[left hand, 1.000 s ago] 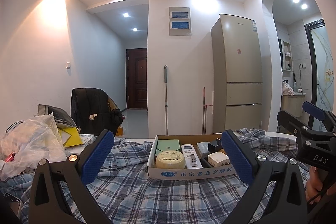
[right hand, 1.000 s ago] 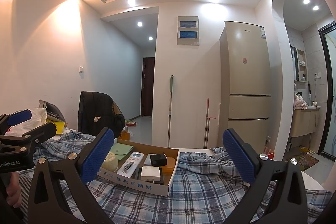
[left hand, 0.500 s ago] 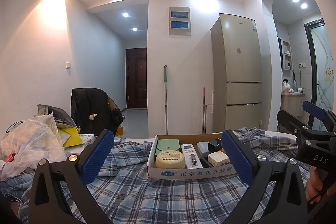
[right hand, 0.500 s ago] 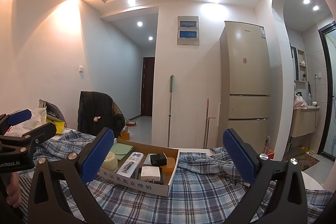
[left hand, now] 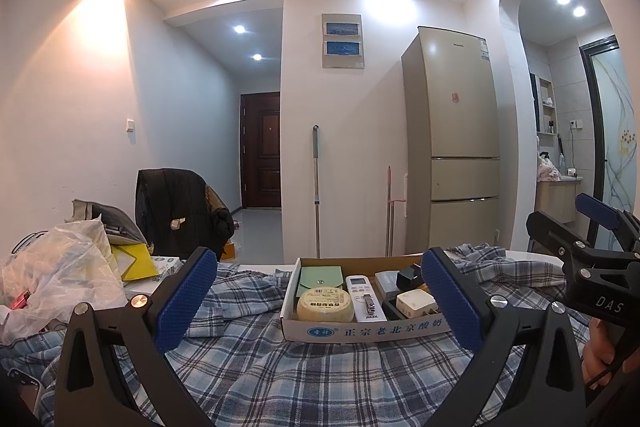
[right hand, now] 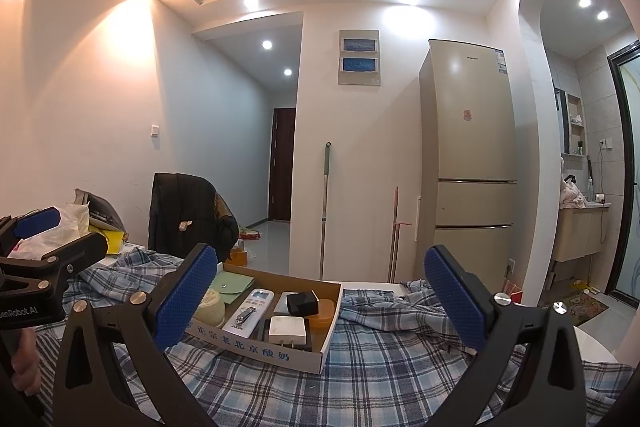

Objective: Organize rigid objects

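— Nothing has moved since a second ago: both views match the earlier pictures, box and claws alike. What does that mean for the sorting?

— Judging by that stillness, no pick is under way. The left gripper [left hand: 320, 301] hangs with its blue pads spread wide, nothing between them; the right gripper [right hand: 320, 301] stands equally wide and empty, both above the plaid cloth [left hand: 304, 379].

— And the objects?

— All sit in the cardboard box [left hand: 362, 333] on the cloth, just ahead of both claws: a round yellow tin [left hand: 325, 304], a white remote [left hand: 365, 297] with nail clippers [left hand: 369, 305] lying on it, a green pouch [left hand: 320, 279], a white charger [left hand: 413, 303], a black cube [left hand: 410, 277].

— What does one camera catch that the other misses?

— The right wrist view shows an orange piece [right hand: 323, 311] beside the black cube, hidden from the left by its own finger. The left wrist view alone shows the whole tin label and, further left, a plastic bag [left hand: 60, 279] heaped near a yellow folder [left hand: 134, 261]. Farther back, both share the chair with a dark jacket [left hand: 176, 211], the mop handle [left hand: 316, 187] and the fridge [left hand: 452, 139].
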Demonstrator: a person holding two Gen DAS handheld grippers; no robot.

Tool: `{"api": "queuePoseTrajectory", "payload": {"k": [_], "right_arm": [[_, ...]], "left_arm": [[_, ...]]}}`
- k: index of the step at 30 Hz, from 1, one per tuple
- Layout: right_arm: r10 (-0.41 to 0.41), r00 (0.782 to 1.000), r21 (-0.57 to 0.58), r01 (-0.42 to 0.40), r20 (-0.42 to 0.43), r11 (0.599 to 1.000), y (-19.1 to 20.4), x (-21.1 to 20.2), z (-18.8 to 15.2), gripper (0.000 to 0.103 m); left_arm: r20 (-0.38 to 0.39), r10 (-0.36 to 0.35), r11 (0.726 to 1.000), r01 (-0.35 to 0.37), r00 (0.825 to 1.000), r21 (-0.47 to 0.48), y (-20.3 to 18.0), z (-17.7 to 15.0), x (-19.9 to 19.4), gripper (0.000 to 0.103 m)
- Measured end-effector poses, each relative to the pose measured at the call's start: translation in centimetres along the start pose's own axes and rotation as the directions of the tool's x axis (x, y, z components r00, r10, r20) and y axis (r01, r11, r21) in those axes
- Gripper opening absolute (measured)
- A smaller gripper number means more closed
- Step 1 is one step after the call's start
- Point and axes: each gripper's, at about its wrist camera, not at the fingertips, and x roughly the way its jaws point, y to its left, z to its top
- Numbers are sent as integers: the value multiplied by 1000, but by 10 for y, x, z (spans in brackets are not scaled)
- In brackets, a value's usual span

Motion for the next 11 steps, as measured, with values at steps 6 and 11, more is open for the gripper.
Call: {"api": "queuePoseTrajectory", "payload": {"k": [6,11], "right_arm": [[0,1000,2,0,-3,1000,-1,0,-1,103],[0,1000,2,0,-3,1000,-1,0,-1,103]], "left_arm": [[-1,-1,1000,1,1000,0,1,0,0,103],[4,0,1000,0,1000,-2,1,0,0,103]]}}
